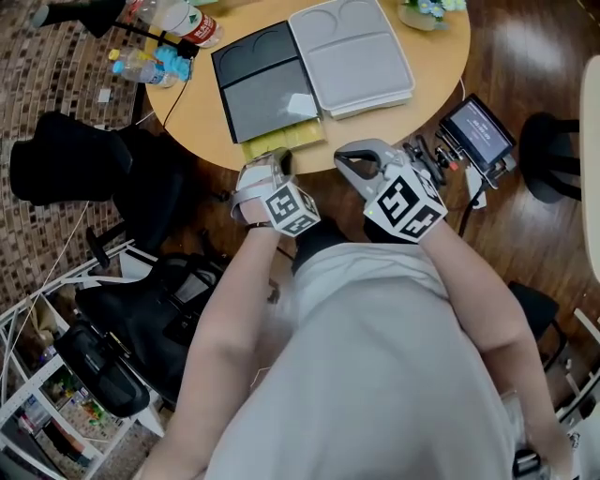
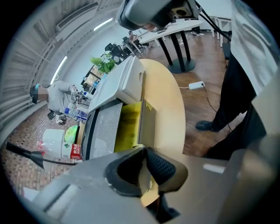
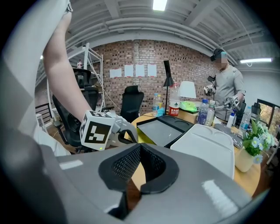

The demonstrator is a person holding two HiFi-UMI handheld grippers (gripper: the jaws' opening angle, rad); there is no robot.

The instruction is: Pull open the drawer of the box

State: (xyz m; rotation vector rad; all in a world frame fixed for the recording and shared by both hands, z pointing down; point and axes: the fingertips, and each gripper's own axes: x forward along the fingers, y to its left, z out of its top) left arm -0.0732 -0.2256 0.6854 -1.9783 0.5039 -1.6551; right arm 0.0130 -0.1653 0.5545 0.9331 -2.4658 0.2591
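A dark flat box [image 1: 262, 89] lies on the round wooden table [image 1: 202, 112], and its yellow drawer [image 1: 281, 139] sticks out toward the table's near edge. My left gripper [image 1: 284, 161] is at the drawer's front. In the left gripper view the left gripper [image 2: 144, 151] is shut on the thin yellow front edge of the drawer [image 2: 127, 127], which is pinched between the pads. My right gripper [image 1: 339, 159] hovers just right of the drawer over the table edge. In the right gripper view its jaws [image 3: 141, 148] meet with nothing between them.
A white tray [image 1: 352, 56] lies beside the box on its right. Bottles [image 1: 173, 19] and a potted plant [image 1: 427, 11] stand at the table's far side. A small screen [image 1: 478, 129] sits right of the table and black chairs [image 1: 66, 155] left. A person [image 3: 225, 85] stands beyond the table.
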